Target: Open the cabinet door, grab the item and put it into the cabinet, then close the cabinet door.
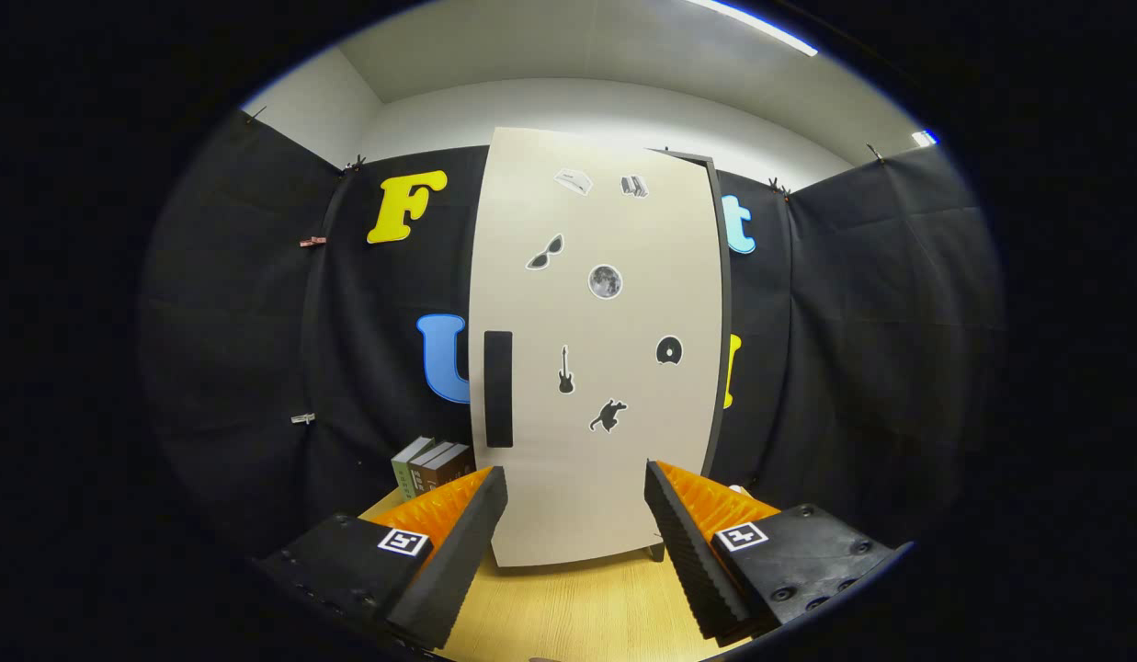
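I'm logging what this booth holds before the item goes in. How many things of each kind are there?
Cabinet door, closed: 1
Door handle: 1
Stickers on the door: 7
Books beside the cabinet: 3
Wooden table: 1
Claw, open, empty: 1
Total: 14

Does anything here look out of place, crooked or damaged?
Nothing stands out. The cabinet door is shut and upright, its stickers intact; the books stand tidy beside it. The gripper is open, holding nothing.

Wooden table [568, 611]: cabinet [596, 349], books [432, 464].
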Demonstrator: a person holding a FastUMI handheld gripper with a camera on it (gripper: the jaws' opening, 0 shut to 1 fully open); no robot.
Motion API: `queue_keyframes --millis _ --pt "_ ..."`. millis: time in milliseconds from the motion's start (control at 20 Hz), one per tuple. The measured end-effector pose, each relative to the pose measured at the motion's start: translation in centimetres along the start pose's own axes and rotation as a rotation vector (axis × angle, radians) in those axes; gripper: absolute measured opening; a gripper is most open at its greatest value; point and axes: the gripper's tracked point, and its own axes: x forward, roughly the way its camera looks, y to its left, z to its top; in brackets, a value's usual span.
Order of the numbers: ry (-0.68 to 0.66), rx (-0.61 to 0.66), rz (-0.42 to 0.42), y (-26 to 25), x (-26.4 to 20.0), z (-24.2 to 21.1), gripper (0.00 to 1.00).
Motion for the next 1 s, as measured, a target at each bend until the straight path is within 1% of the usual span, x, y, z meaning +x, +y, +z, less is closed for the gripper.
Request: queue_keyframes --millis 1000 --pt "-0.008 0.011 -0.021 -1.1 -0.3 0.2 0.97"
